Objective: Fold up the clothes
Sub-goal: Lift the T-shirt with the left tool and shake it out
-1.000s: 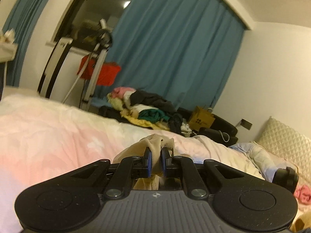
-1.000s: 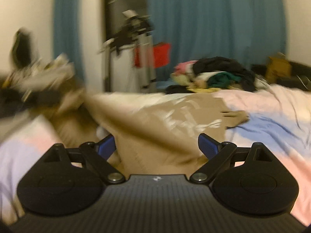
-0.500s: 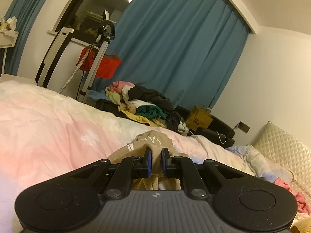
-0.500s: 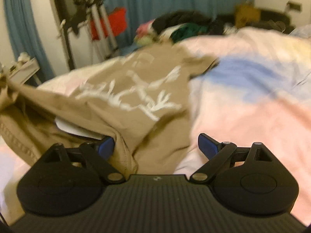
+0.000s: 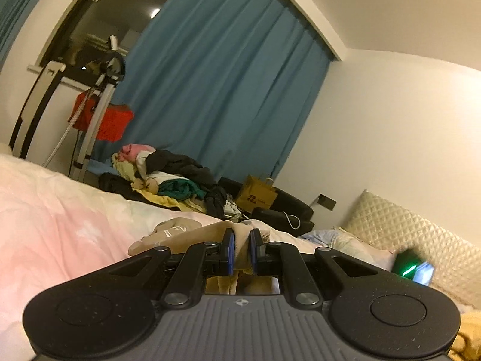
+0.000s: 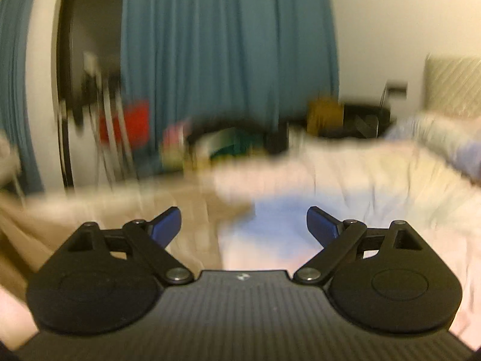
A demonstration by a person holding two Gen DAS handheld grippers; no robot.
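A tan T-shirt [image 5: 177,231] with white print lies on the pink and white bedspread [image 5: 60,219]. My left gripper [image 5: 240,251] is shut on a bunched fold of the shirt, which sticks up between the blue pads. In the blurred right wrist view the tan shirt [image 6: 99,219] stretches across the left and lower left. My right gripper [image 6: 243,225] stands open above the bed, with only bedspread [image 6: 345,186] showing between its fingers. The other gripper shows at the right edge of the left wrist view as a dark body with a green light [image 5: 412,267].
A heap of mixed clothes [image 5: 168,177] lies beyond the bed, in front of blue curtains [image 5: 228,90]. A metal stand with a red bag [image 5: 102,117] is at the back left. A brown paper bag [image 5: 255,195] and a quilted headboard [image 5: 421,240] are at the right.
The right wrist view has swung right, so the tan shirt now sits left of the open jaws instead of between them. The left gripper has shifted slightly, still clamped on the fabric.
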